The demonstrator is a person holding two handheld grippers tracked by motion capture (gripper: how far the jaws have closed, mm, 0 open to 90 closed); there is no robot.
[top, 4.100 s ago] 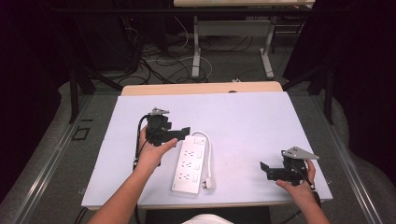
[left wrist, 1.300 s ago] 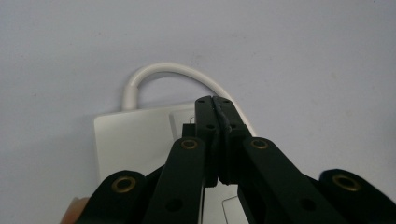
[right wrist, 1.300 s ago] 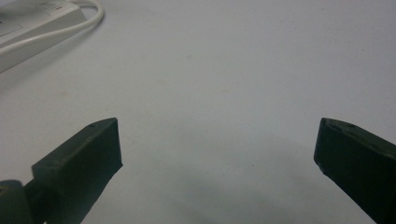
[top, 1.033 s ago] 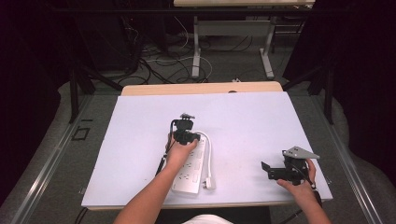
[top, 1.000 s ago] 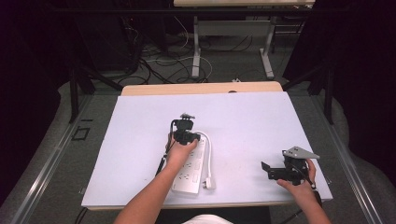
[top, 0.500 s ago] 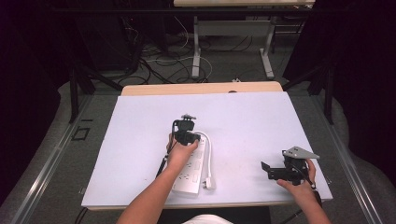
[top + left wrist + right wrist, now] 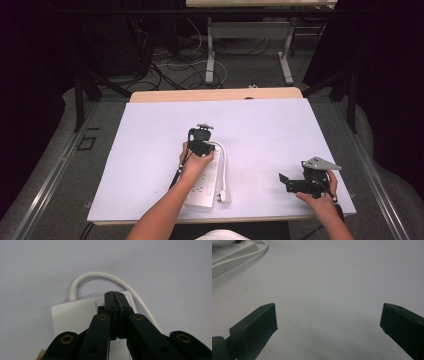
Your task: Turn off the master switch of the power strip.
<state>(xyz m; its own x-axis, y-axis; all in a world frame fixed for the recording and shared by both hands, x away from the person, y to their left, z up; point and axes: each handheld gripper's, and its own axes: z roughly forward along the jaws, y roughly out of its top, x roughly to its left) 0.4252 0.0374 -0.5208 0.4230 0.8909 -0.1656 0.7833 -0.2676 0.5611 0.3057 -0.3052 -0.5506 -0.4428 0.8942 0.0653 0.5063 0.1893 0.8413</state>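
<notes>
A white power strip (image 7: 204,194) lies lengthwise on the white table top (image 7: 150,135), and its cable (image 7: 226,169) loops from the far end back to a plug (image 7: 224,197). My left gripper (image 7: 202,148) points down at the strip's far end. In the left gripper view the jaws are shut tip to tip (image 7: 113,293) with nothing between them, just over the strip's end face (image 7: 72,315) beside the cable loop (image 7: 95,274). My right gripper (image 7: 289,183) rests low at the table's right front. Its jaws stand wide open (image 7: 328,315) over bare table, facing the strip (image 7: 229,251).
A wooden strip (image 7: 215,95) edges the table's far side. Beyond it on the floor are tangled cables (image 7: 175,65) and the legs of another table (image 7: 210,55). Dark curtains close in both sides.
Since four seconds ago my left gripper has moved right, from beside the strip to over its far end. In the last second it has barely shifted. The right gripper has stayed put.
</notes>
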